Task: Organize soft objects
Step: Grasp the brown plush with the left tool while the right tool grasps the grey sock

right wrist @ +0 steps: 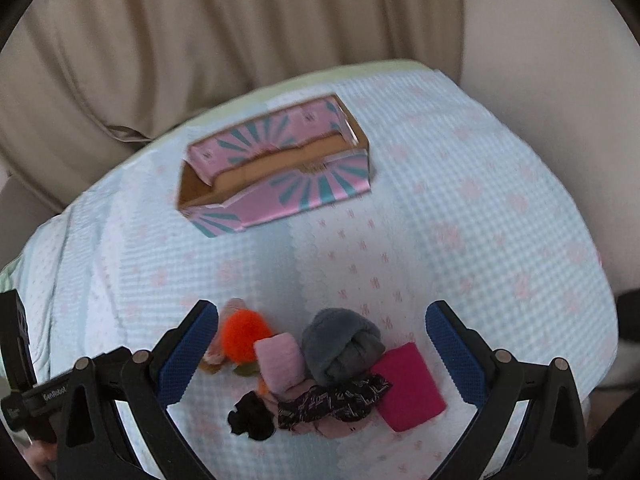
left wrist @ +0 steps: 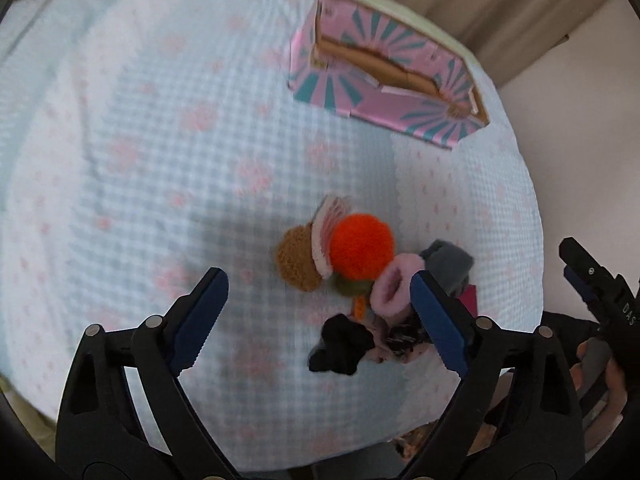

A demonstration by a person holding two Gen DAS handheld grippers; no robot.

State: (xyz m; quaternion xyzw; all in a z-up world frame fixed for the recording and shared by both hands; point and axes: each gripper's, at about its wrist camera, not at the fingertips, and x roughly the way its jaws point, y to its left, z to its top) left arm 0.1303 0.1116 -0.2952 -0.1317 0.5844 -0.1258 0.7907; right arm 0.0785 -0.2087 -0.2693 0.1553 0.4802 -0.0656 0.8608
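A pile of soft things lies on the bedspread point(left wrist: 160, 140): an orange pompom point(left wrist: 361, 245), a brown fuzzy piece point(left wrist: 298, 261), a pink roll point(left wrist: 394, 285), a grey rolled sock point(left wrist: 450, 260), a black scrunchie point(left wrist: 340, 346). The right wrist view shows the pompom point(right wrist: 240, 338), pink roll point(right wrist: 280, 362), grey sock point(right wrist: 340, 346), a magenta folded cloth point(right wrist: 408, 386), a dark patterned cloth point(right wrist: 336, 402) and the scrunchie point(right wrist: 250, 418). My left gripper point(left wrist: 320, 316) is open and empty above the pile. My right gripper point(right wrist: 320, 352) is open and empty over it.
An open pink and teal cardboard box point(left wrist: 384, 68) stands at the far side of the bed; it also shows in the right wrist view point(right wrist: 280, 168). Beige curtains point(right wrist: 240, 32) hang behind. The right gripper's body point(left wrist: 600, 292) shows at the right edge of the left view.
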